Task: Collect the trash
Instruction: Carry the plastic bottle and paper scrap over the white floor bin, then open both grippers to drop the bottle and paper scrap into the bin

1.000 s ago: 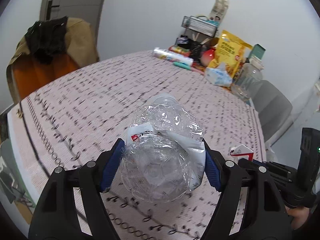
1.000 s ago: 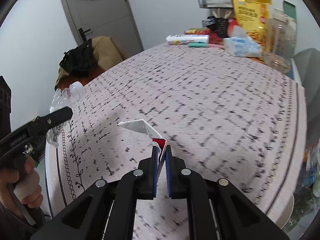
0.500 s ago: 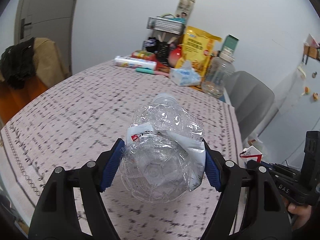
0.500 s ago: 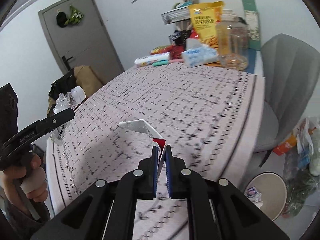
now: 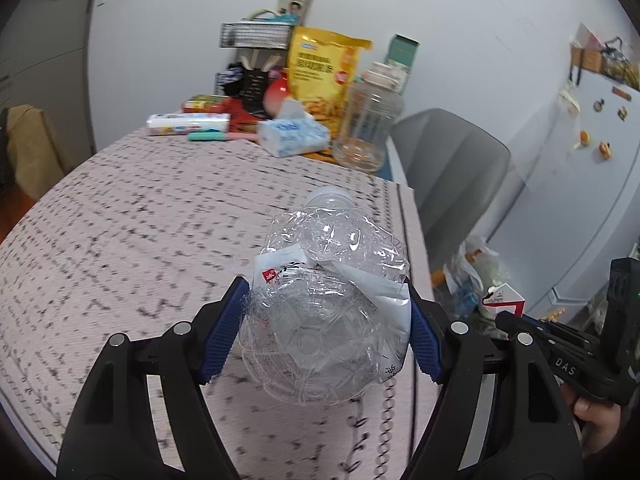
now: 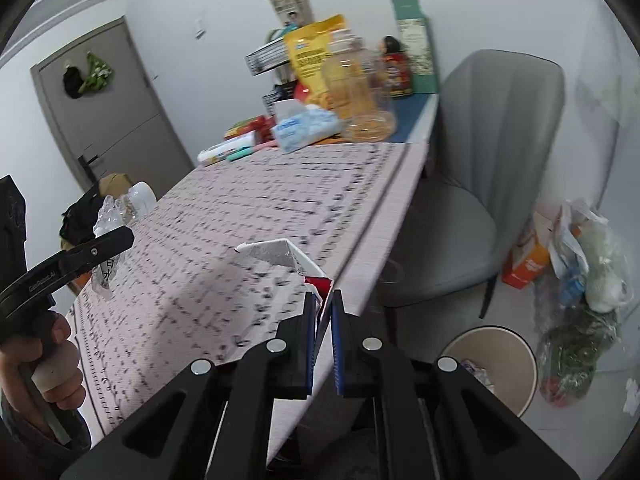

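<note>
Both grippers loaded at the surface's (image 6: 280,208) edge.
Left gripper (image 5: 324,336) fingers clamp the bottle (image 5: 328,320), cap pointing 12 o'clock; right gripper (image 6: 323,340) fingers pinch the carton (image 6: 288,258); bin (image 6: 516,360) at 4 o'clock.

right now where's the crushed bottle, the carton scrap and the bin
crushed bottle (image 5: 324,320), left wrist view, its crumpled clear base
carton scrap (image 6: 280,254), right wrist view, its white flap
bin (image 6: 530,364), right wrist view, its rim
</note>
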Available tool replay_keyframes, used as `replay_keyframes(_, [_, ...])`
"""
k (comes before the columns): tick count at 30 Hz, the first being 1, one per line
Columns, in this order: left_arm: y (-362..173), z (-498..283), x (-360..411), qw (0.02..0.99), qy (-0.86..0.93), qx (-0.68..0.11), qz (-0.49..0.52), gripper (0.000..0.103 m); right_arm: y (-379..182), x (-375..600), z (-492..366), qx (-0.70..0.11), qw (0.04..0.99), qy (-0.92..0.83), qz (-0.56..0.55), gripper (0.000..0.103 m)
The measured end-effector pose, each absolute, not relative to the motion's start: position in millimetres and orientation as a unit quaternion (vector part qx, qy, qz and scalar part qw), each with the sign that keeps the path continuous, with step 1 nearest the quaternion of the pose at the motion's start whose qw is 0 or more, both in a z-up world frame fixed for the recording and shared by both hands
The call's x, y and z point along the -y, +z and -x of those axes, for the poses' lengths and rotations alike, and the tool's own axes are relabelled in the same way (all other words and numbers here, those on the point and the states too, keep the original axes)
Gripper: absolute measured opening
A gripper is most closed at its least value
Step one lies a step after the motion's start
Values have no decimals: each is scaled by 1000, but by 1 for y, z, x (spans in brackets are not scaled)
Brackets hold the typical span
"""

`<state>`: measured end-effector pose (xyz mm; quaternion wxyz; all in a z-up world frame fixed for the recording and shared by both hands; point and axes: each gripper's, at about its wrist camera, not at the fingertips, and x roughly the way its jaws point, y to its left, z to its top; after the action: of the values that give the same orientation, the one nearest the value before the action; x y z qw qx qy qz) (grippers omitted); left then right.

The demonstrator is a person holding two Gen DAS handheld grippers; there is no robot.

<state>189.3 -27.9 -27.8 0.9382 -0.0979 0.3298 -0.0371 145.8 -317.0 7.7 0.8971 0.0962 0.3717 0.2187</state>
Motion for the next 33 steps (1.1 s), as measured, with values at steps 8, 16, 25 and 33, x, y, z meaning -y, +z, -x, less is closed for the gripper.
replay_keyframes(8, [-38,-215,82,930,-76,-351,75,74,-14,365,-153,-380,900,175,-123,8])
replay_keyframes(16, [-58,-241,133,917,-111,-380,57,74,-48,410,-160,-395,895,137,-154,9])
replay_keyframes(25, [-77,-267,186,902,-144,-406,36,74,-93,461,-171,-419,885,79,-186,9])
replay_keyframes(33, [-97,-281,232,887,-169,-430,15,74,-129,499,-190,-434,874,52,-214,40])
